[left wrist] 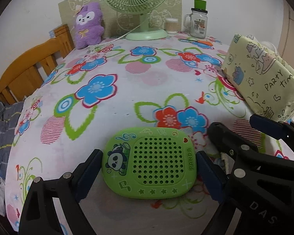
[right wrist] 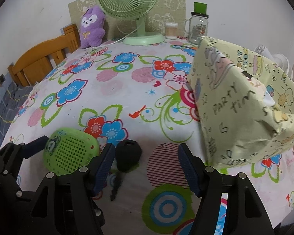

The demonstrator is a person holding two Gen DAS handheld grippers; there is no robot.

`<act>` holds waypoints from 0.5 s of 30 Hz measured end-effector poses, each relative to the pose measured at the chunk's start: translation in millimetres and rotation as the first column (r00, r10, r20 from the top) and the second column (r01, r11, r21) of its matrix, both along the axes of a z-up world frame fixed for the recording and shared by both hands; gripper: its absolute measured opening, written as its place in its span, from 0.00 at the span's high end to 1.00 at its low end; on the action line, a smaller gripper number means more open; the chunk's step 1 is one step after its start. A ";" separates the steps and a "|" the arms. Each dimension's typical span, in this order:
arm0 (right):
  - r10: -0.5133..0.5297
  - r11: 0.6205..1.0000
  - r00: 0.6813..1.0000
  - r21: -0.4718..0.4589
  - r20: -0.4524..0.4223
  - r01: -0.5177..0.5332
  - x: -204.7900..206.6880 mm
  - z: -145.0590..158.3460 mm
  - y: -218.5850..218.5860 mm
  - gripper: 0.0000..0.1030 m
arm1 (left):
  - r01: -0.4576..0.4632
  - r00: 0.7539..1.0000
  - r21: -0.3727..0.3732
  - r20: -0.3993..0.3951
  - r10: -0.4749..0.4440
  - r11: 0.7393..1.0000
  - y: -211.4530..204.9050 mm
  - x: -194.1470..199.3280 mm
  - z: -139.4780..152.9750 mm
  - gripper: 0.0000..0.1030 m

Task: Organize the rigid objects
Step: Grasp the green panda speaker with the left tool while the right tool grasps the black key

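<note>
A green panda speaker [left wrist: 150, 162] lies flat on the flowered tablecloth [left wrist: 115, 105]. My left gripper [left wrist: 149, 174] has its two blue pads against the speaker's left and right sides, shut on it. The speaker also shows in the right wrist view [right wrist: 70, 153], at the lower left. My right gripper [right wrist: 146, 168] is open and empty above the cloth. A black key fob [right wrist: 127, 154] with a dark strap lies just left of its left finger. My right gripper also shows in the left wrist view [left wrist: 245, 137], to the right of the speaker.
A box wrapped in pale yellow cartoon paper [right wrist: 245, 105] stands at the right edge. At the back are a green desk fan [left wrist: 139, 4], a purple plush toy [left wrist: 88, 25], a glass jar mug [left wrist: 199, 21] and a cotton swab tub [left wrist: 171, 25]. A wooden chair [left wrist: 29, 68] stands left.
</note>
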State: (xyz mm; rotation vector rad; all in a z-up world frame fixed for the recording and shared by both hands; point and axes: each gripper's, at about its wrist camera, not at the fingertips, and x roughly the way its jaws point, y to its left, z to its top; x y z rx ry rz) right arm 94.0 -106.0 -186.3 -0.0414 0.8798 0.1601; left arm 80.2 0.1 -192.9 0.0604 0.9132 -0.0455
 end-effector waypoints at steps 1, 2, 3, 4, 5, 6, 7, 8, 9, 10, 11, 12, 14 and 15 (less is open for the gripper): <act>0.002 1.000 1.000 -0.001 -0.003 -0.002 0.6 -0.4 2.3 0.32 | -0.004 1.000 -0.004 -0.002 0.004 1.000 3.2 -0.4 0.0 0.08; 0.004 1.000 1.000 -0.003 -0.006 -0.004 1.2 -0.8 4.4 0.32 | -0.007 1.000 -0.006 -0.003 0.007 1.000 5.4 -1.1 -0.2 0.08; 0.003 1.000 1.000 -0.008 -0.009 -0.003 1.7 -1.2 6.0 0.32 | -0.010 1.000 -0.008 -0.004 0.010 1.000 7.4 -1.4 -0.3 0.08; 0.000 1.000 1.000 -0.014 -0.011 0.000 2.5 -1.6 7.7 0.32 | -0.013 1.000 -0.012 -0.005 0.013 1.000 9.8 -1.7 -0.4 0.08; -0.004 1.000 1.000 -0.020 -0.016 0.004 3.4 -2.3 9.2 0.33 | -0.015 1.000 -0.015 -0.006 0.015 1.000 11.5 -2.0 -0.5 0.08; -0.011 1.000 1.000 -0.023 -0.025 0.010 4.6 -3.3 10.1 0.33 | -0.017 1.000 -0.020 -0.007 0.017 1.000 13.3 -2.1 -0.8 0.08; -0.023 0.999 0.999 -0.028 -0.036 0.022 6.0 -4.4 10.8 0.33 | -0.020 1.000 -0.029 -0.009 0.020 0.999 15.0 -2.1 -1.2 0.08; -0.042 0.999 0.998 -0.031 -0.051 0.041 7.8 -6.0 11.8 0.33 | -0.024 1.000 -0.042 -0.014 0.024 0.999 16.6 -2.0 -1.9 0.08; -0.054 0.998 0.997 -0.028 -0.060 0.052 8.6 -7.3 12.6 0.33 | -0.026 1.000 -0.050 -0.014 0.026 0.998 17.8 -2.0 -2.1 0.08; -0.059 0.998 0.996 -0.027 -0.063 0.058 8.9 -8.4 13.7 0.34 | -0.024 1.000 -0.046 -0.013 0.023 0.999 17.4 -2.2 -1.9 0.08; -0.064 0.998 0.996 -0.031 -0.062 0.063 9.2 -9.1 16.1 0.36 | -0.025 1.000 -0.046 -0.011 0.024 0.999 17.4 -2.4 -1.9 0.08; -0.066 0.997 0.996 -0.038 -0.060 0.064 9.5 -9.4 18.0 0.37 | -0.025 1.000 -0.045 -0.011 0.025 0.999 16.8 -2.8 -2.0 0.08; -0.067 0.997 0.996 -0.049 -0.065 0.064 10.8 -9.5 22.8 0.43 | -0.024 1.000 -0.046 -0.012 0.024 0.999 17.2 -2.7 -1.9 0.07; -0.065 0.997 0.996 -0.053 -0.066 0.062 10.7 -9.2 25.1 0.46 | -0.024 1.000 -0.045 -0.011 0.024 0.999 16.8 -2.9 -2.1 0.07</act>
